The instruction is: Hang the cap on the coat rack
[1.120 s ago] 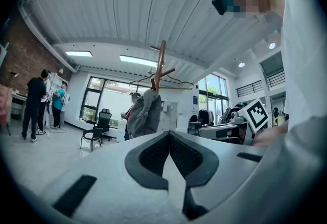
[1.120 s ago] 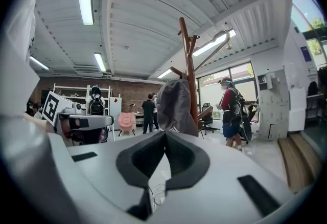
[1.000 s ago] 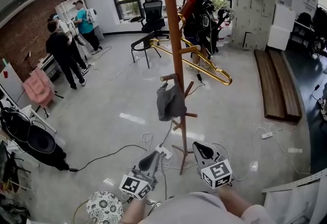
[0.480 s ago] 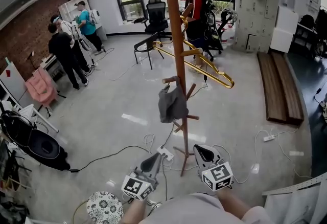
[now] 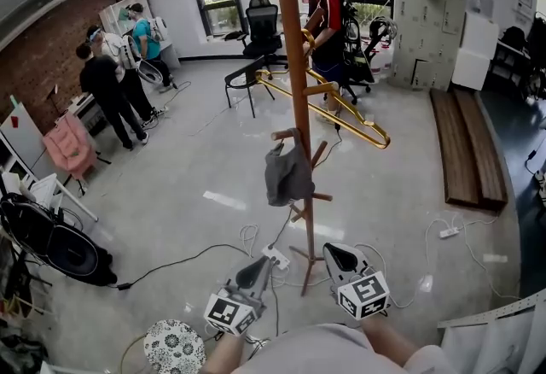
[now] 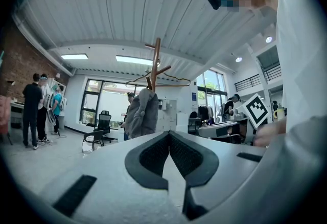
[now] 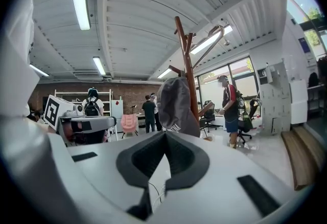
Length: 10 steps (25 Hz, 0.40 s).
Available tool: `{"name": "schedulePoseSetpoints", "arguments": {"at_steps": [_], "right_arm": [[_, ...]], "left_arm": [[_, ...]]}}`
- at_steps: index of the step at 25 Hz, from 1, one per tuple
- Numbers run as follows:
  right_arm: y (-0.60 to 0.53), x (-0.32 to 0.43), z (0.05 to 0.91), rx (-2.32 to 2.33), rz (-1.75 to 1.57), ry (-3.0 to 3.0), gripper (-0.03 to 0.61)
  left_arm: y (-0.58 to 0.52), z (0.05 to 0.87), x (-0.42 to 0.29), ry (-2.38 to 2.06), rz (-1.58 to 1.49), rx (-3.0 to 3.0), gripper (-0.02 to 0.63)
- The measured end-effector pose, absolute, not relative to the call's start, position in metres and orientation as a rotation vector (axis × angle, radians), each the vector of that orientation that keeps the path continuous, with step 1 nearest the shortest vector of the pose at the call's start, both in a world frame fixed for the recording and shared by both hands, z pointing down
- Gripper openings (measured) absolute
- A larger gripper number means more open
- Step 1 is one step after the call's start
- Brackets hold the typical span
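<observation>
Left gripper [image 5: 260, 266] and right gripper [image 5: 332, 252], each with jaws pressed together on nothing, point toward the coat rack [image 5: 295, 73], where the grey cap [image 5: 286, 175] hangs on a lower peg, well apart ahead of both.

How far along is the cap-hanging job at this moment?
Done: the grey cap hangs on the coat rack, apart from both grippers. In hand: nothing. The left tongs and right tongs are both shut and empty, held short of the rack. Left: nothing visible, except perhaps checking that the cap sits securely.
</observation>
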State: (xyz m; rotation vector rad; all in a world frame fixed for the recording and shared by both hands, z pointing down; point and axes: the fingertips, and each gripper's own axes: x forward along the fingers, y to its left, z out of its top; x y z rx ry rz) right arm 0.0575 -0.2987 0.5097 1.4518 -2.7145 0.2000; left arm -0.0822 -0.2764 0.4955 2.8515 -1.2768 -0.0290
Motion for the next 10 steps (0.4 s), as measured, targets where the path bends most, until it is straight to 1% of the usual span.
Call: {"name": "schedulePoseSetpoints", "arguments": {"at_steps": [10], "right_arm": [[-0.2969, 0.0559, 0.5079, 1.447, 0.214, -2.725, 0.012]], "left_arm": [[-0.2757, 0.4929, -0.0865, -1.287, -0.024, 2.844, 0.008]]}}
